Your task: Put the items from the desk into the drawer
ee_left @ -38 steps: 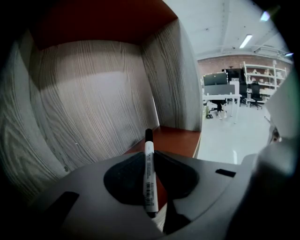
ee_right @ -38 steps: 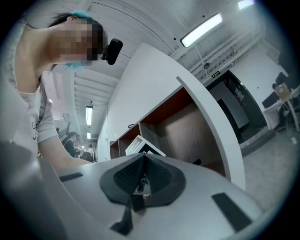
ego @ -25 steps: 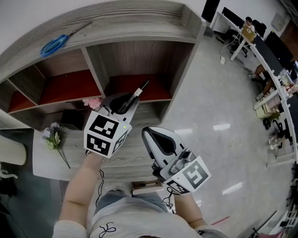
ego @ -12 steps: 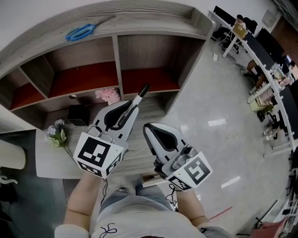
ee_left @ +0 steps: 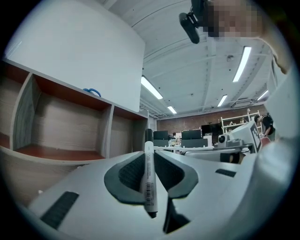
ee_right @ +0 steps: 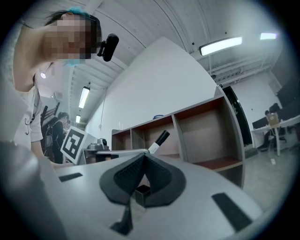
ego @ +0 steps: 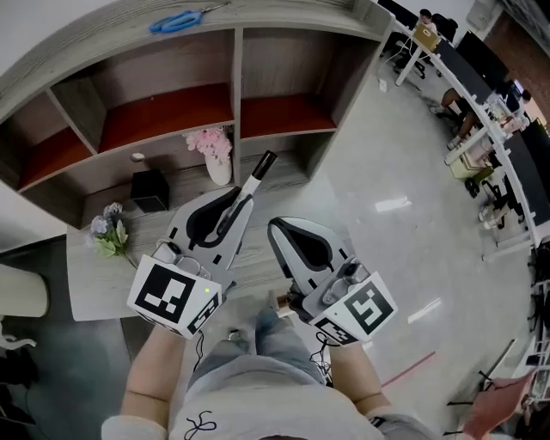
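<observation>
My left gripper (ego: 241, 198) is shut on a white marker pen (ego: 256, 174) with a black cap, and it hovers over the grey wooden desk (ego: 90, 290). The capped end sticks out past the jaws toward the shelf unit. In the left gripper view the pen (ee_left: 148, 176) runs straight up between the shut pads of the left gripper (ee_left: 149, 155). My right gripper (ego: 279, 230) hangs just right of it, past the desk's front right corner. It is shut with nothing between its pads, as the right gripper view shows at the gripper (ee_right: 143, 158). The pen's cap (ee_right: 161, 138) shows there too.
On the desk stand pink flowers in a white vase (ego: 215, 155) and a small black box (ego: 149, 189). A sprig of purple flowers (ego: 110, 233) lies at the left. Blue scissors (ego: 179, 19) lie on top of the open shelf unit (ego: 236, 82). Shiny floor lies to the right.
The left gripper has drawn back toward me with the pen, uncovering the pink flowers and vase. The head view has shifted. The right gripper has barely moved.
</observation>
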Motion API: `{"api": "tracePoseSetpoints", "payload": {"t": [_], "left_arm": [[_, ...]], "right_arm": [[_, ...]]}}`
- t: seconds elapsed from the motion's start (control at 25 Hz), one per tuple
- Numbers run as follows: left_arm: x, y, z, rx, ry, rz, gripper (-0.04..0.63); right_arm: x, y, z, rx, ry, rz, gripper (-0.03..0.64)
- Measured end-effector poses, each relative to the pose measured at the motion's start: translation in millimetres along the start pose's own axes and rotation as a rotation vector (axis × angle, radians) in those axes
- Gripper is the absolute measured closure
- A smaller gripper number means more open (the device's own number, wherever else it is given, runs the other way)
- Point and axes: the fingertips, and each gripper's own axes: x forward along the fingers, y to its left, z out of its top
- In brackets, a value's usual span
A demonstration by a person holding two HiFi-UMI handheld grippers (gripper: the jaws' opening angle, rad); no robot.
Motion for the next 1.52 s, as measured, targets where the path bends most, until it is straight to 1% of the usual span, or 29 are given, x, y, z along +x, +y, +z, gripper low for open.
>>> {"api": "tracePoseSetpoints", "payload": {"t": [0.28,0.52,0.72,0.96,1.2,1.28,1.52], "left_arm": [[-52,-26,-9,-0.022,-0.016,-0.076,0.525],[-80,-52,-23,-0.047,-0.022,-0.162,0.525],[-83,-85,-28,-0.057,-0.014,-0.236,0.525],[-74,-122,-34,-0.048,-0.005,-0.281,0.525],[-52,-163,-51,-0.057,0.019,-0.280,0.525],[-44,-180,-58,-0.058,0.041,-0.272,0.525],[-23,-215,-98,-0.037,0.092,-0.213,0.525]], "right_arm": [[-28,41,-8,-0.031,0.022,-0.102,0.609],[-53,66,-18,-0.060,0.052,-0.192,0.609],[-82,72,-10,-0.073,0.062,-0.257,0.609],[-112,62,-3,-0.079,0.063,-0.290,0.609],[-150,41,-6,-0.066,0.084,-0.280,0.609],[-166,33,-6,-0.058,0.089,-0.268,0.609],[-201,8,-19,-0.036,0.112,-0.218,0.609]]}}
